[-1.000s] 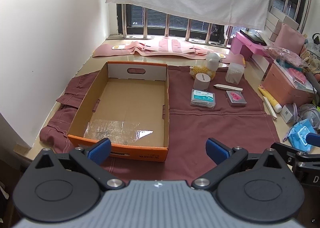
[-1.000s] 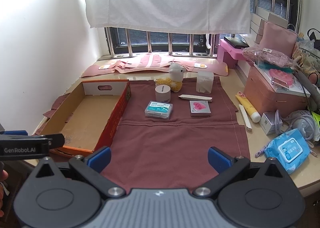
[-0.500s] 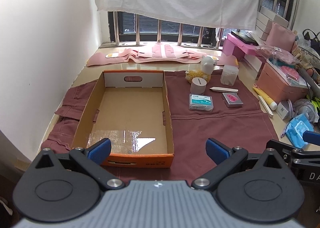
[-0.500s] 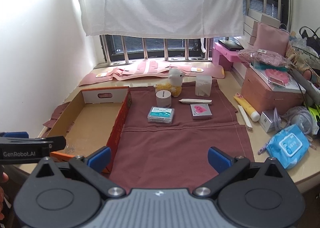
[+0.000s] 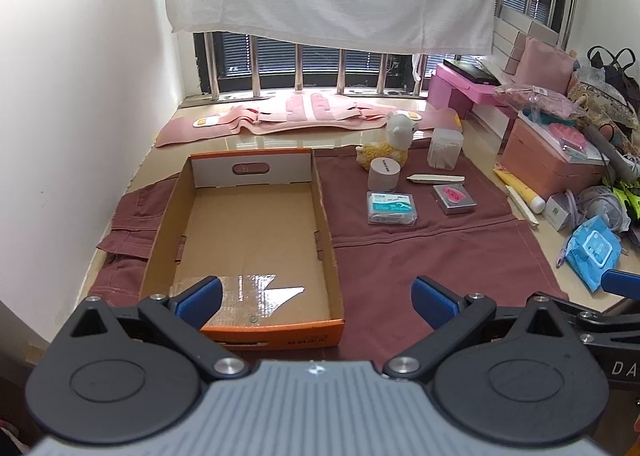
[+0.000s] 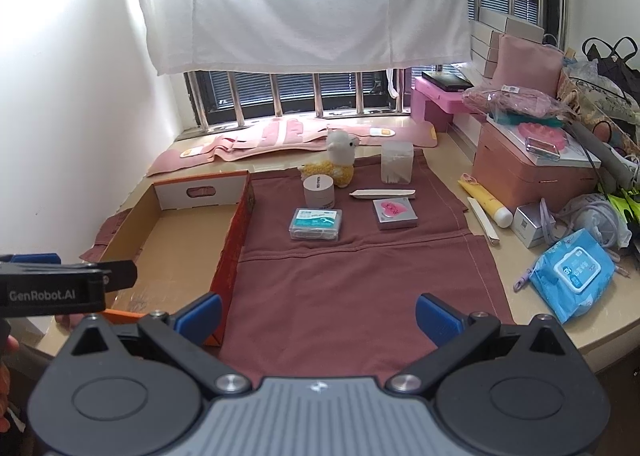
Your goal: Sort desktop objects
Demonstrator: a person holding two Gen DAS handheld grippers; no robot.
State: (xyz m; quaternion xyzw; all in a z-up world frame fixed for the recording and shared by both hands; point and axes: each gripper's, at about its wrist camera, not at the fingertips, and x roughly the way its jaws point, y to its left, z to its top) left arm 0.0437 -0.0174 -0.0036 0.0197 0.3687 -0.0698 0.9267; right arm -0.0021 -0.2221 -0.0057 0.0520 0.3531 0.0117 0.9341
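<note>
An empty orange cardboard box (image 5: 172, 215) (image 6: 236, 223) lies on a maroon cloth (image 5: 420, 256) (image 6: 360, 276). To its right sit a floss-pick case (image 5: 391, 207) (image 6: 316, 223), a white jar (image 5: 384, 174) (image 6: 319, 190), a plush alpaca (image 5: 390, 141) (image 6: 336, 159), a clear swab box (image 5: 444, 148) (image 6: 397, 161), a white nail file (image 5: 435, 178) (image 6: 382, 193) and a grey case with a pink heart (image 5: 454, 198) (image 6: 394, 212). My left gripper (image 5: 316, 302) is open over the box's near end. My right gripper (image 6: 318, 316) is open over the cloth's front.
A blue wipes pack (image 5: 594, 252) (image 6: 572, 272), a yellow tube (image 6: 486, 201), a pink storage box (image 6: 524, 171) and cluttered bags crowd the right side. Pink fabric (image 5: 304, 117) lies under the barred window. A white wall bounds the left.
Both grippers have drawn back and risen a little, so the box and objects look smaller and farther. Nothing on the table has moved.
</note>
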